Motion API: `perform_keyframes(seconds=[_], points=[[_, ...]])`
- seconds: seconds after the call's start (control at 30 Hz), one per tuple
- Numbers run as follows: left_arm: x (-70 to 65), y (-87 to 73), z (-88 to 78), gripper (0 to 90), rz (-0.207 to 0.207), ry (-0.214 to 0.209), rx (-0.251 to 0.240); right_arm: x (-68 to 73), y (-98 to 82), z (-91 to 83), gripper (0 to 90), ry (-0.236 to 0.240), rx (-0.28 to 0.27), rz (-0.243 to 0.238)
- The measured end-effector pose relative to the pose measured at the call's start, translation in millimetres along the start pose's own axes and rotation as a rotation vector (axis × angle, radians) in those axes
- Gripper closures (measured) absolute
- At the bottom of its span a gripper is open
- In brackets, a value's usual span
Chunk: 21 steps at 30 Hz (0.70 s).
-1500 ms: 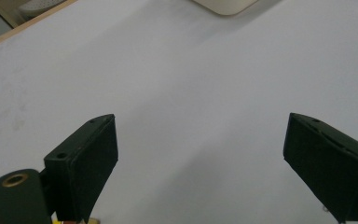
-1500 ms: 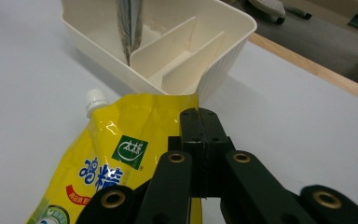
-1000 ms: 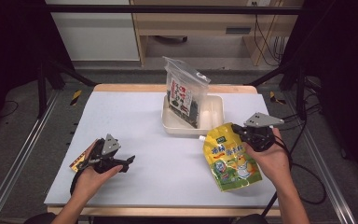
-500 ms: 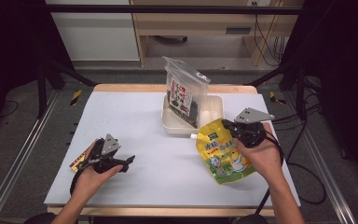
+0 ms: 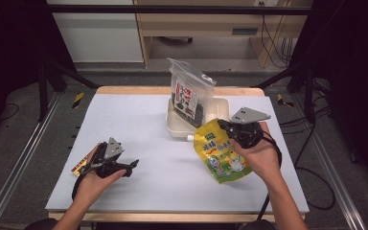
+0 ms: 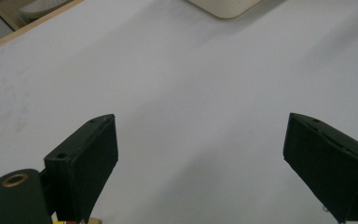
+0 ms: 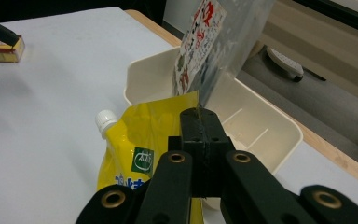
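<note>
Right gripper [image 5: 226, 128] clamped on the top edge of a yellow pouch [image 5: 220, 154], jaws pressed together with the pouch's rim pinched between them, as seen from the right gripper view, where the pouch [image 7: 142, 140] hangs below the jaws with its white cap [image 7: 106, 119] at the left corner. Pouch lifted at its far end, sitting right of centre over the table [image 5: 139, 120], its cap corner just beside the near wall of a cream tray [image 5: 220, 106]. Inside the tray, 1 clear bag [image 5: 190, 93] of dark snacks, standing tilted; whether it leans on the far wall is hard to tell. Left gripper [image 5: 133, 165] resting low at the near left of the table, jaws spread wide apart with nothing between them, bare table [image 6: 191, 93] ahead and a corner of the tray [image 6: 226, 7] at the far edge. Just left of that gripper, a small yellow box [image 5: 82, 166], partly hidden by the hand.
</note>
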State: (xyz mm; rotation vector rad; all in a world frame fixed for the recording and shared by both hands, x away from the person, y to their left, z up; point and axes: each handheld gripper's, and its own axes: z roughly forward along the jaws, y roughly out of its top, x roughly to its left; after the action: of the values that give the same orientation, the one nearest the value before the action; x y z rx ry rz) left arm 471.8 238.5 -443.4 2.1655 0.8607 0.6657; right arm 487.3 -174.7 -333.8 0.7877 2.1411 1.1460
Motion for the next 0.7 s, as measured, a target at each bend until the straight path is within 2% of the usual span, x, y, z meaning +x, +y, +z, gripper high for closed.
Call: perform_keyframes(seconds=[0.47,0.7], points=[[0.5,0.2,-0.7,10.0,-0.012,-0.001,-0.012,17.0,15.7,17.0,90.0,0.034,-0.043,-0.029],[0.5,0.5,-1.4,9.9,-0.001,-0.003,-0.007,25.8,24.6,27.6,90.0,0.055,-0.065,-0.033]])
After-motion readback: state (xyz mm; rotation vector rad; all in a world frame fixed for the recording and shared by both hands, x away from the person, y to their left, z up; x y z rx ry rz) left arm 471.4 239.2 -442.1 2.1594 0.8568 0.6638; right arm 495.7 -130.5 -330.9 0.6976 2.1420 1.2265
